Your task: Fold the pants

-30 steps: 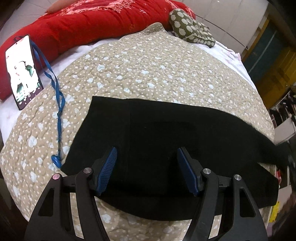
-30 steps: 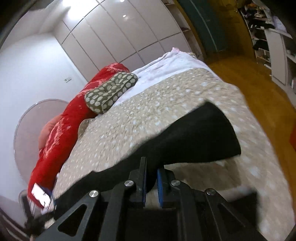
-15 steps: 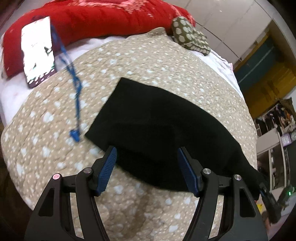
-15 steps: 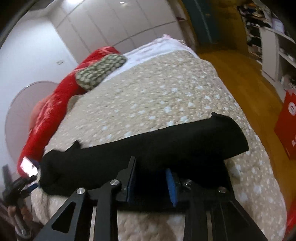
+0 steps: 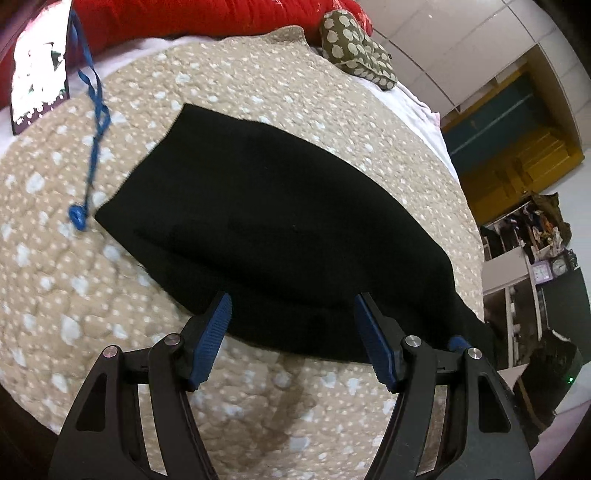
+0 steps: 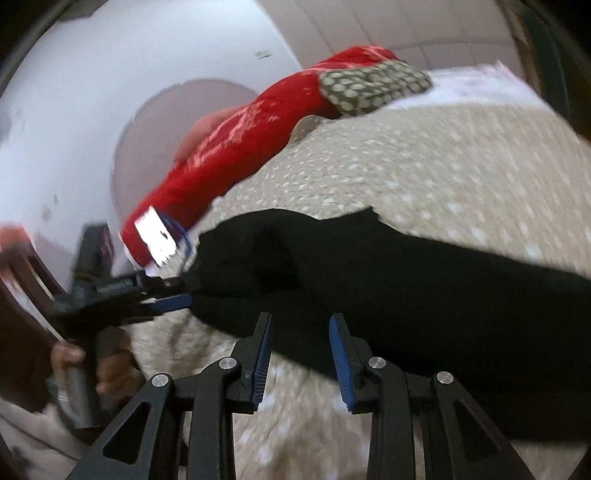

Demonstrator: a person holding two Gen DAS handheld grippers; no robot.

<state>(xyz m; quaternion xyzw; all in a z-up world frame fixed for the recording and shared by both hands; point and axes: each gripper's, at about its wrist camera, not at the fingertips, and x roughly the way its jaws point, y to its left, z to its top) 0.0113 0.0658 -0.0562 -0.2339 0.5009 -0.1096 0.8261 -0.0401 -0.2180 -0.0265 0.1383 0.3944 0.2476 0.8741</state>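
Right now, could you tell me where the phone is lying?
The phone lies at the far left of the bed in the left wrist view, against the red pillow, its blue lanyard trailing toward the black pants.

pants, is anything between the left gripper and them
Nothing visible. The left gripper is open right at the near edge of the black pants on the quilt. The blue lanyard lies off to the side.
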